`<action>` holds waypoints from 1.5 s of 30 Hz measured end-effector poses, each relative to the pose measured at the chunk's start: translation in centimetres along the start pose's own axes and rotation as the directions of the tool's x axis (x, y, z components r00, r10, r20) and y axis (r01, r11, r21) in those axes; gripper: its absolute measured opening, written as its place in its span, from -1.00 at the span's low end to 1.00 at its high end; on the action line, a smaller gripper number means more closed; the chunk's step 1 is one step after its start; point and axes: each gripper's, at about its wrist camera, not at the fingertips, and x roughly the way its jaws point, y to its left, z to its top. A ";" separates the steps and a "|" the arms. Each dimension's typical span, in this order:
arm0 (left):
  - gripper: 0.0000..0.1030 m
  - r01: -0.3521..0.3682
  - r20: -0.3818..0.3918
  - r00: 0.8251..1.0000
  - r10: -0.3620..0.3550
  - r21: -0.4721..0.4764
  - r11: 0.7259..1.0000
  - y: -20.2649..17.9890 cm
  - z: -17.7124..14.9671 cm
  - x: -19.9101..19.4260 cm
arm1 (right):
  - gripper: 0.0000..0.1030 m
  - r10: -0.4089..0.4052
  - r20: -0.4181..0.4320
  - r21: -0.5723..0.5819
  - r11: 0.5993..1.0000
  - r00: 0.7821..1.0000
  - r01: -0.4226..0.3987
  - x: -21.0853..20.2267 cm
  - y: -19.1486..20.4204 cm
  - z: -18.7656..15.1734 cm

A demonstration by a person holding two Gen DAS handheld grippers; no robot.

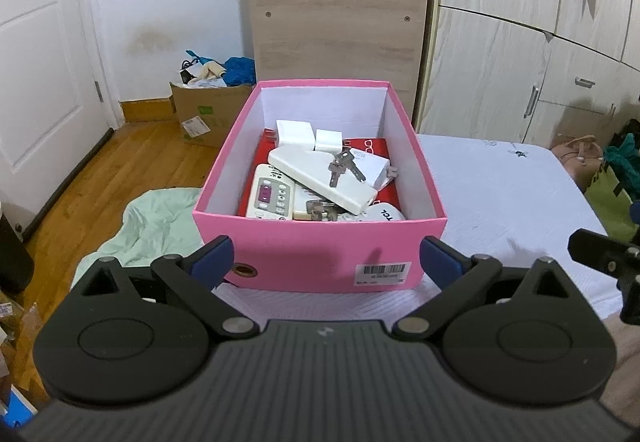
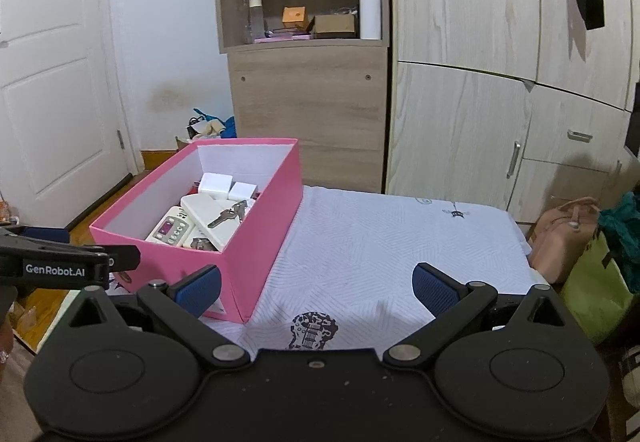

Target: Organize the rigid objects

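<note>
1. Box first: pink rectangular cardboard shoebox with a white lining, lid off, resting on the pale quilted bedcover near its left edge, barcode label on the near wall.
2. Contents, piled loosely: long white plastic remote lying slantwise on top; pair of silver metal keys resting across it; two white cube chargers toward the far wall; white remote with a pink screen and grey buttons near the front; red flat card underneath. Second metal piece near the front wall, possibly more keys — too shadowed to tell.
3. Judged stage: everything loose appears already boxed, bedcover bare apart from printed motifs, so probably the tail end of the job.
4. For doing it well: approach from above rather than across the rim, avoid nudging the light cardboard wall, keep the keys from sliding off the sloped remote.
5. Left gripper: spread about as wide as it goes, blue pads clear on either side of the near wall, gripping nothing.
6. Right gripper: likewise wide apart, empty, hovering over the bedcover just right of the box; left pad overlaps the box corner in view, contact uncertain.
</note>
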 end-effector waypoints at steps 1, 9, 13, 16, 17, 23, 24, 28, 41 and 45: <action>0.95 -0.003 0.000 1.000 0.003 0.003 1.000 0.0 0.0 0.0 | 1.00 -0.009 -0.003 -0.002 1.000 1.000 0.009 0.0 0.1 0.0; 0.95 -0.012 0.005 1.000 0.012 0.030 0.999 -0.4 0.0 0.0 | 1.00 -0.037 0.001 0.024 0.999 0.999 0.037 0.0 0.3 0.0; 0.95 -0.058 0.037 0.998 0.057 0.031 0.998 -0.4 -0.3 -0.5 | 1.00 -0.070 0.025 0.042 0.997 0.997 0.069 -0.3 0.4 -0.5; 0.95 -0.054 0.034 0.998 0.053 0.024 0.998 -0.2 -0.5 -0.6 | 1.00 -0.079 0.032 0.022 0.997 0.996 0.078 -0.3 0.7 -0.7; 0.95 -0.059 0.036 0.998 0.058 0.025 0.998 -0.2 -0.6 -0.7 | 1.00 -0.082 0.034 0.015 0.997 0.996 0.081 -0.3 0.8 -0.7; 0.95 -0.062 0.046 0.997 0.060 0.031 0.998 -0.3 -0.9 -1.2 | 1.00 -0.091 0.036 0.005 0.996 0.995 0.091 -0.4 1.2 -0.8; 0.95 -0.059 0.053 0.997 0.057 0.026 0.998 -0.3 -0.9 -1.3 | 1.00 -0.096 0.036 0.002 0.995 0.995 0.096 -0.3 1.3 -0.9; 0.95 -0.059 0.055 0.997 0.058 0.019 0.998 -0.3 -1.1 -1.4 | 1.00 -0.106 0.046 -0.017 0.994 0.993 0.107 -0.4 1.6 -1.1; 0.95 -0.045 0.039 0.998 0.044 0.023 0.999 -0.3 -1.3 -1.2 | 1.00 -0.154 0.084 -0.019 0.988 0.984 0.156 -0.6 2.5 -1.9; 0.95 -0.032 0.027 0.999 0.031 0.031 0.999 -0.4 -1.3 -1.1 | 1.00 -0.153 0.097 -0.005 0.988 0.984 0.154 -0.5 2.8 -2.3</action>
